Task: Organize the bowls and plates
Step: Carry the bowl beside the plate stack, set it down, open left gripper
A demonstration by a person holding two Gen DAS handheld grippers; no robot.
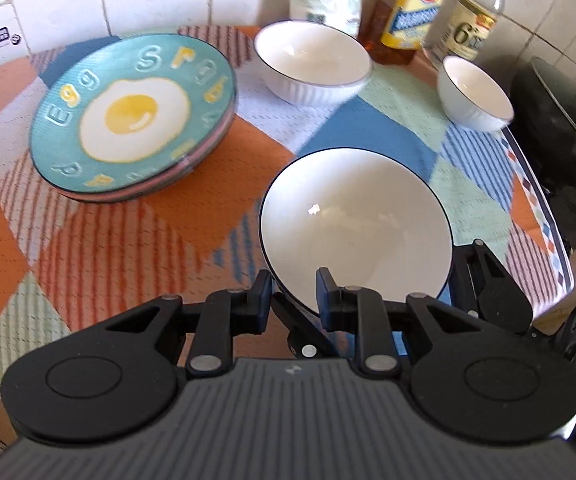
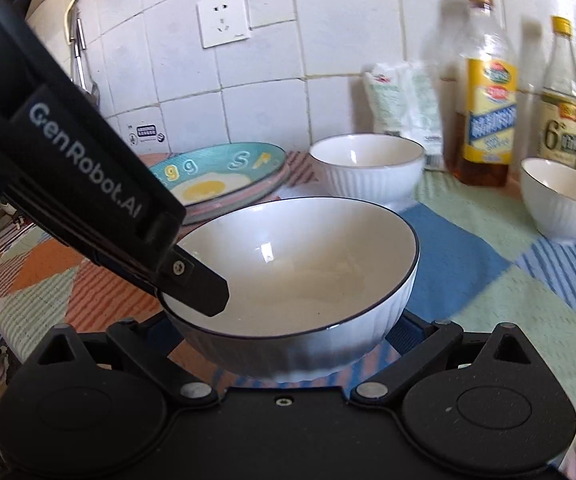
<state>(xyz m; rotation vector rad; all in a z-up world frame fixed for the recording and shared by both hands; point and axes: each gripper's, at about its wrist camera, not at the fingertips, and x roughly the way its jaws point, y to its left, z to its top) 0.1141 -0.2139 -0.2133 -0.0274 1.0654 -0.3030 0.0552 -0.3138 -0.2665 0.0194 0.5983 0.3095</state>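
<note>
From your left wrist camera, the left gripper (image 1: 292, 294) has its jaws nearly closed, pinching the near rim of the large white bowl (image 1: 356, 224), one finger inside the rim and one outside. The bowl sits tilted toward the camera above the patterned tablecloth (image 1: 99, 240). To the left, well apart from it, the teal egg plate (image 1: 131, 114) tops a short stack of plates. Behind, a medium white bowl (image 1: 314, 62) stands near the wall, and a small white bowl (image 1: 474, 94) stands to its right, just in front of two bottles (image 1: 416, 8). A dark wok (image 1: 560, 120) sits off the cloth at the right edge. Part of your right gripper (image 1: 488, 280) shows beside the bowl's right rim.

From your right wrist camera, the large white bowl (image 2: 296, 272) fills the centre, and your left gripper's finger (image 2: 195, 286) clamps its left rim. The right gripper's own fingertips are hidden beneath the bowl; you cannot tell whether they grip it. Beyond lie the egg plate (image 2: 215, 176), the medium bowl (image 2: 368, 168) and the small bowl (image 2: 564, 200), with a white packet (image 2: 404, 100) by the tiled wall.
</note>
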